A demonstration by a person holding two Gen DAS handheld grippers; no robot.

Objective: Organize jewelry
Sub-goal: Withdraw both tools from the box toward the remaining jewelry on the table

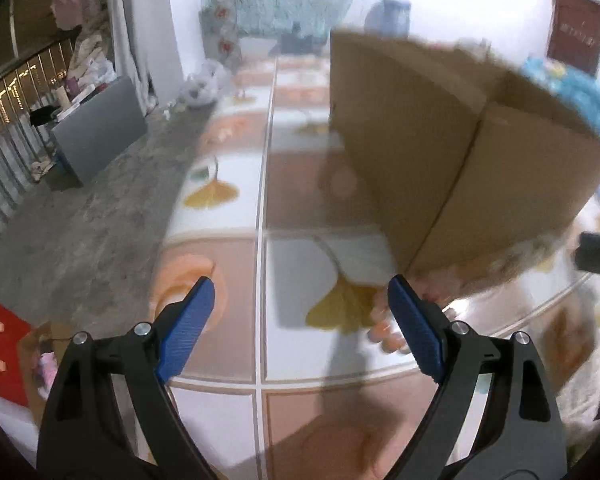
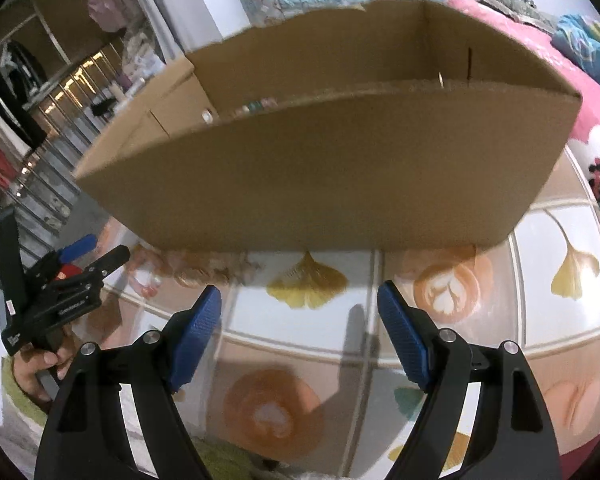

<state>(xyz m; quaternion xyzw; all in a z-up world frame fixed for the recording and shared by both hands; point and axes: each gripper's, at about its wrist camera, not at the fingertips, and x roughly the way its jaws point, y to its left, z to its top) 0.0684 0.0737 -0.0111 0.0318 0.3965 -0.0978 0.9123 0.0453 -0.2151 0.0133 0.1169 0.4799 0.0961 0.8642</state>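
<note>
A: Right wrist view: the right tongs (image 2: 300, 320) are held wide and empty before the box (image 2: 320, 184); beads (image 2: 204, 272) are seen at its foot on the counter (image 2: 540, 320).

B: Left tongs (image 1: 300, 312) are likewise spread wide. Beads could be scattered if the box were nudged.

A patterned tablecloth (image 2: 540, 240) with yellow ginkgo leaves and latte-art circles covers the surface. Left of it runs a grey concrete ledge (image 1: 80, 232) bearing a grey panel (image 1: 100, 128); beyond its right edge lies pink floral bedding (image 2: 596, 128).
</note>
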